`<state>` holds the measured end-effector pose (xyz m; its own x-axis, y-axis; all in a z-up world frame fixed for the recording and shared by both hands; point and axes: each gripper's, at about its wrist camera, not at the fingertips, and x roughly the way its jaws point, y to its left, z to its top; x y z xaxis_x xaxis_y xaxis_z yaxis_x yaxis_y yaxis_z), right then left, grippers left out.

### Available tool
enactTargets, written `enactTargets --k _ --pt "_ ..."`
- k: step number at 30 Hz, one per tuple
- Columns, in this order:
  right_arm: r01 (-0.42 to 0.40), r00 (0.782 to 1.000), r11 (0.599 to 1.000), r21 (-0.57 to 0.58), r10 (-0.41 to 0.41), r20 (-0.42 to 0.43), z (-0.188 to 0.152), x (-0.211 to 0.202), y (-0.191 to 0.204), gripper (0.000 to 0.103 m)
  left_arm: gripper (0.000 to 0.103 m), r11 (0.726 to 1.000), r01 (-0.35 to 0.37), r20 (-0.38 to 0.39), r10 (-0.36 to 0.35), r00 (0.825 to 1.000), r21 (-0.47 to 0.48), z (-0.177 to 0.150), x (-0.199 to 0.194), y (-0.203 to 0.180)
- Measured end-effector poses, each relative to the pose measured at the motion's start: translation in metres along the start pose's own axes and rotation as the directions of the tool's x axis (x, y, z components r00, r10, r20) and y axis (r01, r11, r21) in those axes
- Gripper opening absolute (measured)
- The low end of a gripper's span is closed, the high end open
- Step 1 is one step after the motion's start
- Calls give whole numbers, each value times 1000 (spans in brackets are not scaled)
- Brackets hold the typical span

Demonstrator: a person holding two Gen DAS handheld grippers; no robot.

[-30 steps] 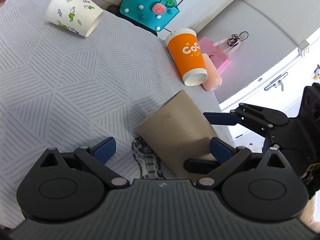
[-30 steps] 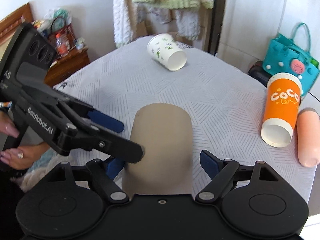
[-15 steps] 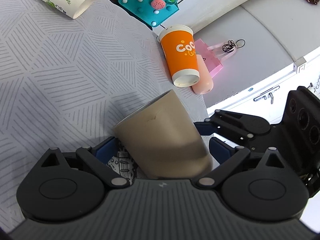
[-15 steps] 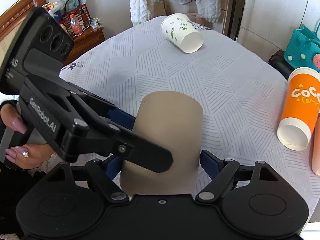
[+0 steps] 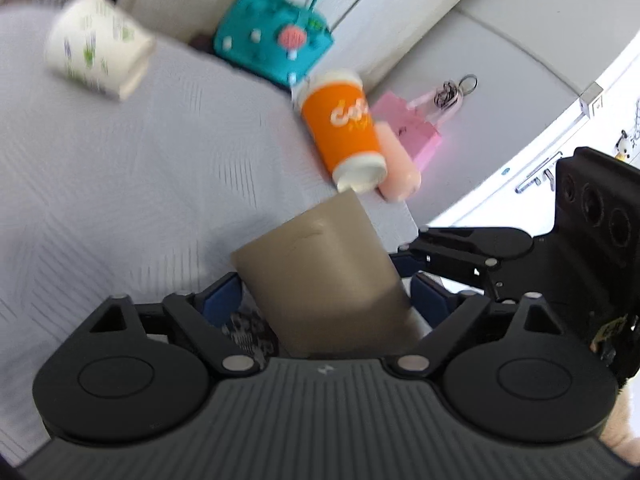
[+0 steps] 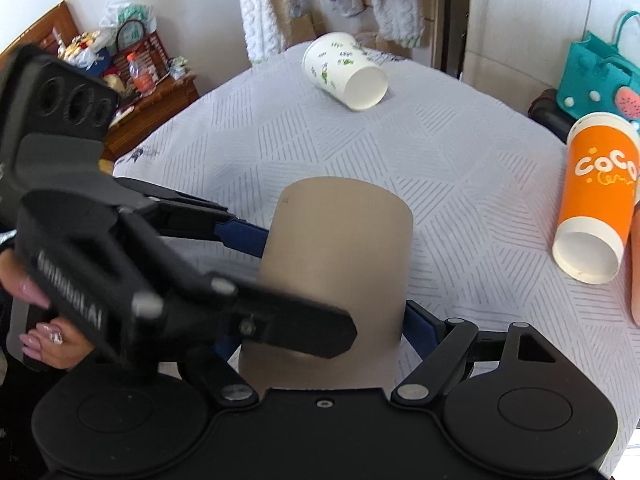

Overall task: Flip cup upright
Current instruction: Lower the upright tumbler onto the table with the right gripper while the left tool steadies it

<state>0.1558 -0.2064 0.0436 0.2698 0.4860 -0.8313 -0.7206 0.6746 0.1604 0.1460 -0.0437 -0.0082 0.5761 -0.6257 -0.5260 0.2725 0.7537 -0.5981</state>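
Your left gripper point(image 5: 326, 300) has the brown cup point(image 5: 324, 276) between its blue pads point(image 5: 222, 300), both pads pressed to the cup's sides: clamped on it. The left wrist view is smeared, so finer contact detail is lost. The cup sits close against the gripper body, tilted, its far end pointing ahead and slightly right of your fingers.

Your right gripper point(image 6: 324, 328) brackets the same cup point(image 6: 340, 264) from the other side. Its right pad point(image 6: 420, 324) lies against the cup wall; the left pad is hidden behind the left tool's black finger, which crosses in front. You cannot tell whether this one is truly squeezing.

From the right tool, the cup's closed end faces away, over the white patterned tablecloth point(image 6: 460, 168).

Ahead and right of your right gripper: an orange cup point(image 6: 596, 208) lying on its side, open mouth toward you. Farther ahead: a white leaf-print cup point(image 6: 344, 70), also on its side. A teal bag point(image 6: 600, 76) stands at the far right.
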Motion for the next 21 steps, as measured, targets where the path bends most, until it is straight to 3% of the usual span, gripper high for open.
enactTargets --k 9,17,21 --pt "37 984 999 35 -42 171 13 0 2 85 78 985 -60 112 42 993 161 32 -23 -3" --pt "117 953 993 4 -114 282 38 11 0 84 76 957 -107 186 58 981 269 59 -26 3" --pt "168 919 986 -3 -155 362 43 17 1 84 75 933 -132 245 49 968 335 61 -27 1"
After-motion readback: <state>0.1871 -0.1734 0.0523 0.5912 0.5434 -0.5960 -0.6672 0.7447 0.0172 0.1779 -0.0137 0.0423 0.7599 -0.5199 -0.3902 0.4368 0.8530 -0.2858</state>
